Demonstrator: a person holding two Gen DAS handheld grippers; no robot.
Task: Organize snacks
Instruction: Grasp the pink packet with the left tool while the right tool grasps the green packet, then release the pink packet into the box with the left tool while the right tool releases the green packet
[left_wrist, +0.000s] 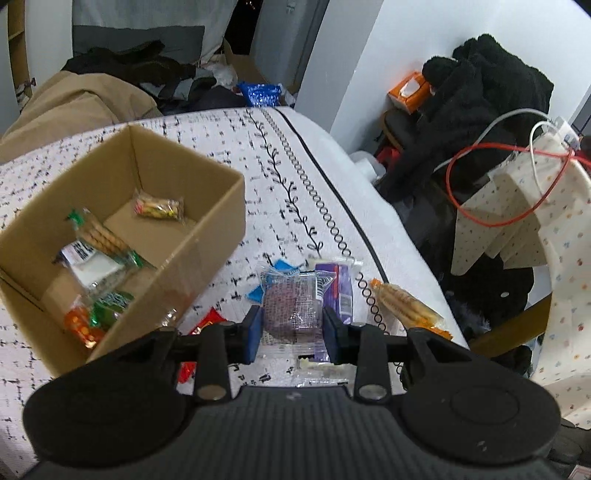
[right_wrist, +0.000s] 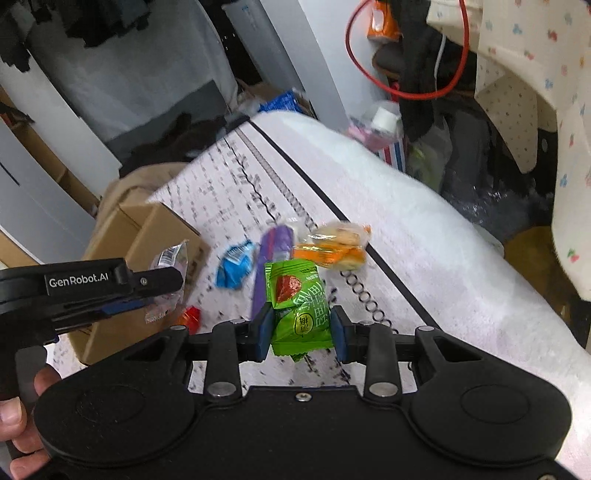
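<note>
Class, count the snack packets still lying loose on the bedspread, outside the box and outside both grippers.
4: blue packet, purple packet, orange cracker packet, small red packet. All lie beside the cardboard box; others may be hidden.

The left black plastic two-finger gripper has blue pads, a ribbed housing, two round side lobes and silver pivot screws. The matching right black gripper looks the same. White "GenRobot.AI" lettering marks the left one's side, though blurred.
</note>
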